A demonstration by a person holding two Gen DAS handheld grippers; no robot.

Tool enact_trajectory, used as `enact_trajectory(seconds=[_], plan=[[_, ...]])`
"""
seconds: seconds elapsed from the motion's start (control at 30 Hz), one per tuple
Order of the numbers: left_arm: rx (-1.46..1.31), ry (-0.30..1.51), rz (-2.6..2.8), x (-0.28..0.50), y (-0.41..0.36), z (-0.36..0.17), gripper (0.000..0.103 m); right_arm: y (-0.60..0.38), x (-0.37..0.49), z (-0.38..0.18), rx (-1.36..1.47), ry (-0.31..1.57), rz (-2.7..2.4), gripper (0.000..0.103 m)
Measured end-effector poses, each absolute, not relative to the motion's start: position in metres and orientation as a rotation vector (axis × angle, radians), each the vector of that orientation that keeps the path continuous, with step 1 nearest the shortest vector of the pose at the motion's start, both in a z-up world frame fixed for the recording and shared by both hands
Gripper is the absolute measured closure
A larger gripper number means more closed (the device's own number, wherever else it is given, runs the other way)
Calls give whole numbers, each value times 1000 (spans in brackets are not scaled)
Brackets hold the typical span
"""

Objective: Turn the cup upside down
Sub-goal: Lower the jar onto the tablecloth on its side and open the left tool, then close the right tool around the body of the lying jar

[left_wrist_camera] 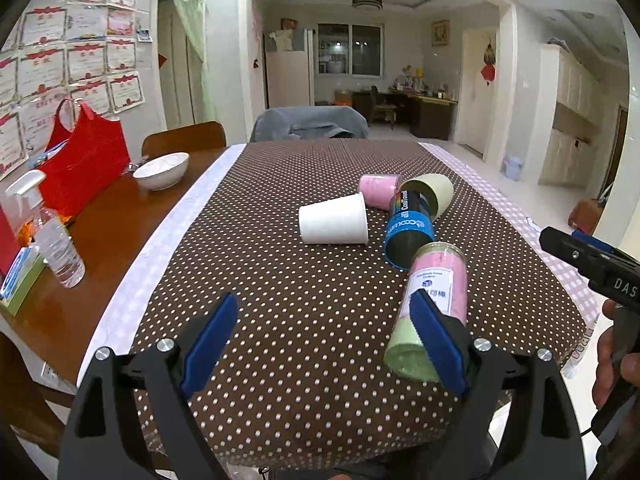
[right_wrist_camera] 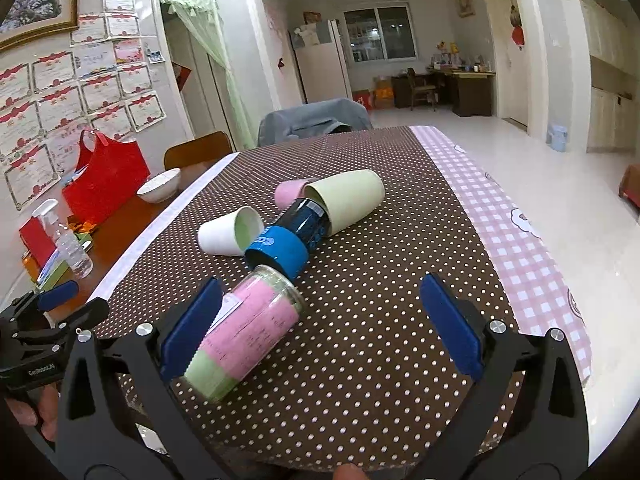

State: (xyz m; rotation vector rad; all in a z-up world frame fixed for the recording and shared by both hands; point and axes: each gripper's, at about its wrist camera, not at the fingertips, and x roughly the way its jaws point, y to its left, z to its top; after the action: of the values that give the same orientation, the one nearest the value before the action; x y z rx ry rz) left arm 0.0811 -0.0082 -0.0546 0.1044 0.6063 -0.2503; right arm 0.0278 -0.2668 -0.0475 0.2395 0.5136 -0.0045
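Note:
A white paper cup (left_wrist_camera: pixel 334 220) lies on its side on the brown dotted tablecloth (left_wrist_camera: pixel 280 280); it also shows in the right wrist view (right_wrist_camera: pixel 232 236), mouth toward me. Beside it lie a pink cup (left_wrist_camera: pixel 378 191), a pale green cup (left_wrist_camera: pixel 434 194) and a blue can (left_wrist_camera: pixel 408 232). A clear jar with pink and green filling (left_wrist_camera: pixel 432 308) lies nearer. My left gripper (left_wrist_camera: pixel 324 344) is open and empty above the cloth, its right pad in front of the jar. My right gripper (right_wrist_camera: pixel 320 320) is open and empty, its left pad in front of the jar (right_wrist_camera: pixel 248 332).
On the bare wood at the left stand a white bowl (left_wrist_camera: pixel 162 170), a red bag (left_wrist_camera: pixel 82 160), a clear bottle (left_wrist_camera: pixel 60 248) and a spray bottle (left_wrist_camera: pixel 24 200). Chairs (left_wrist_camera: pixel 184 140) stand at the far edge. A pink checked cloth (right_wrist_camera: pixel 500 220) covers the right side.

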Motion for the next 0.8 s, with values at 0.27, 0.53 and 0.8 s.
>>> enact_trajectory(seconds=[0.27, 0.53, 0.8], plan=[[88, 535, -236, 53, 1, -43, 17, -266, 8, -33, 262, 449, 64, 6], [92, 486, -216, 47, 1, -32, 17, -269, 22, -22, 287, 396, 262, 6], [122, 493, -211, 58, -3, -31, 17, -258, 58, -17, 149, 415, 452, 6]])
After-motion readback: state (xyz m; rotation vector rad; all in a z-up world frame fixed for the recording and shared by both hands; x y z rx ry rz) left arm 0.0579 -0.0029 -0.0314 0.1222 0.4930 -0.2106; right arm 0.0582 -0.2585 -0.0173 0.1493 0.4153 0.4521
